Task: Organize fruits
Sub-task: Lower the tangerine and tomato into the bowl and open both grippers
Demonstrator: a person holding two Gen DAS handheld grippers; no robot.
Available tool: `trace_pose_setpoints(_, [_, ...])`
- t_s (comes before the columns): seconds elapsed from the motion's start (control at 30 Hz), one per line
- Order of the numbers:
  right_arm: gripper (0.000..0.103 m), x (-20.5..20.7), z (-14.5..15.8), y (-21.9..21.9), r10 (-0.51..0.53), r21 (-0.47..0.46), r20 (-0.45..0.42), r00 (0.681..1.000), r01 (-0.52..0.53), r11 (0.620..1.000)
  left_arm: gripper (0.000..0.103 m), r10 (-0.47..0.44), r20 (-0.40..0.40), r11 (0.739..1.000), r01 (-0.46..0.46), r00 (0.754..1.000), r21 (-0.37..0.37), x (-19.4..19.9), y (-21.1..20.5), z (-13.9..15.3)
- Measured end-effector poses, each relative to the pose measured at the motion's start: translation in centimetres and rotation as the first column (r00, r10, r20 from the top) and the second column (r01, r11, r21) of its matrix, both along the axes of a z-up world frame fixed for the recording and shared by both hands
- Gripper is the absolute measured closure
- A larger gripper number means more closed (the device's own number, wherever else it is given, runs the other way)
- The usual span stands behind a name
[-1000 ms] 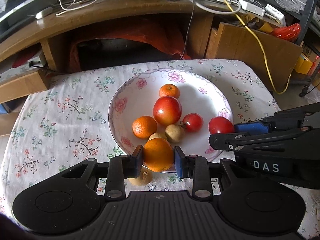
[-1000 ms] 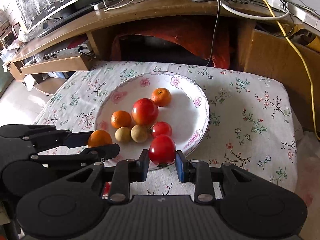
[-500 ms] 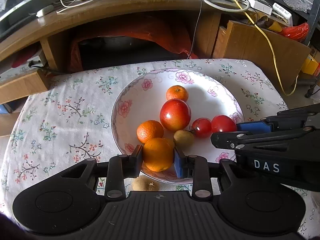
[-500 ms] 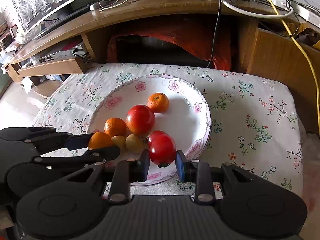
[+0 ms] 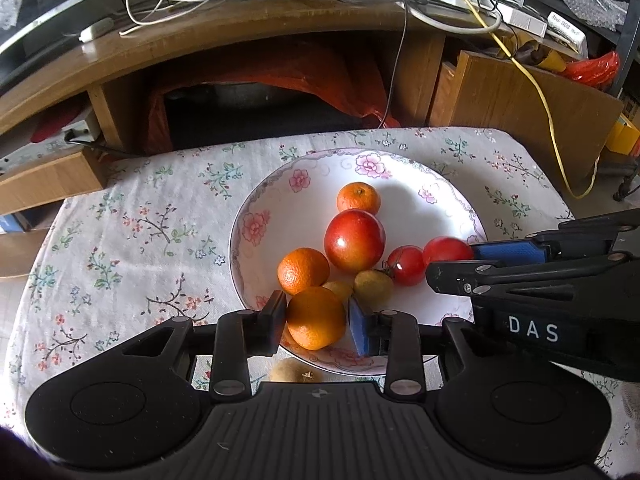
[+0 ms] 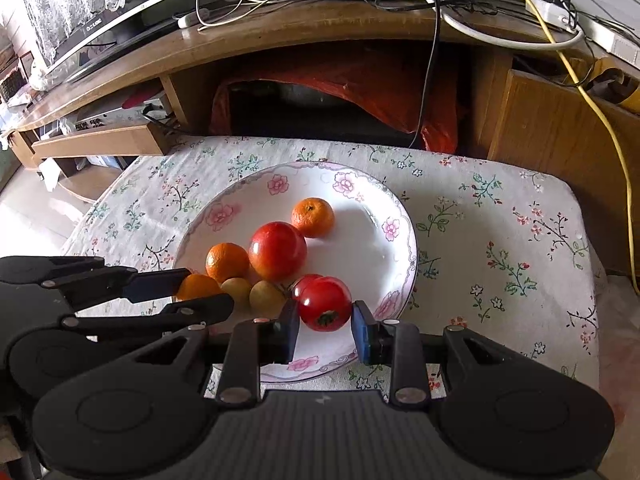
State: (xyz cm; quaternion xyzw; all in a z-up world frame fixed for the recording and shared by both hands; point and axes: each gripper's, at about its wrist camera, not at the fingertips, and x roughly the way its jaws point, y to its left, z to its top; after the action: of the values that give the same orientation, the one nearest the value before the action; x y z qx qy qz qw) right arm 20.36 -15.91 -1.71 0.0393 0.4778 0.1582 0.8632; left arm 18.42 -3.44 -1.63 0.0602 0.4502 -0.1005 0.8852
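Note:
A white floral plate (image 5: 400,184) (image 6: 360,184) holds several fruits: a big red apple (image 5: 354,240) (image 6: 277,250), two oranges (image 5: 303,270) (image 5: 358,198), a small tomato (image 5: 405,265) and two small yellow-green fruits (image 5: 373,284). My left gripper (image 5: 317,318) is shut on an orange (image 5: 316,318) over the plate's near rim. My right gripper (image 6: 325,323) holds a red tomato (image 6: 325,303) over the plate's near right part, its jaws just off the tomato's sides. Each gripper also shows in the other's view, the left one (image 6: 188,292) and the right one (image 5: 472,260).
A brown kiwi-like fruit (image 5: 291,371) lies on the flowered tablecloth (image 5: 132,240) just outside the plate's near rim. A wooden desk (image 5: 224,44) with cables and an orange bag under it stands behind the table. A wooden board (image 5: 520,104) leans at the right.
Both grippers have moved forward with their fruits, from the plate's near edge to over the plate. The right jaws now look slightly wider around the tomato.

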Motion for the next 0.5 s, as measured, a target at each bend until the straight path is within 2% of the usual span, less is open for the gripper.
trace_pose_setpoints(0.5, [0.073, -0.15, 0.97, -0.36, -0.016, 0.025, 0.023, 1.000, 0.016, 1.000, 0.057, 0.006, 0.027, 1.000, -0.006, 1.000, -0.005, -0.12, 0.12, 0.80])
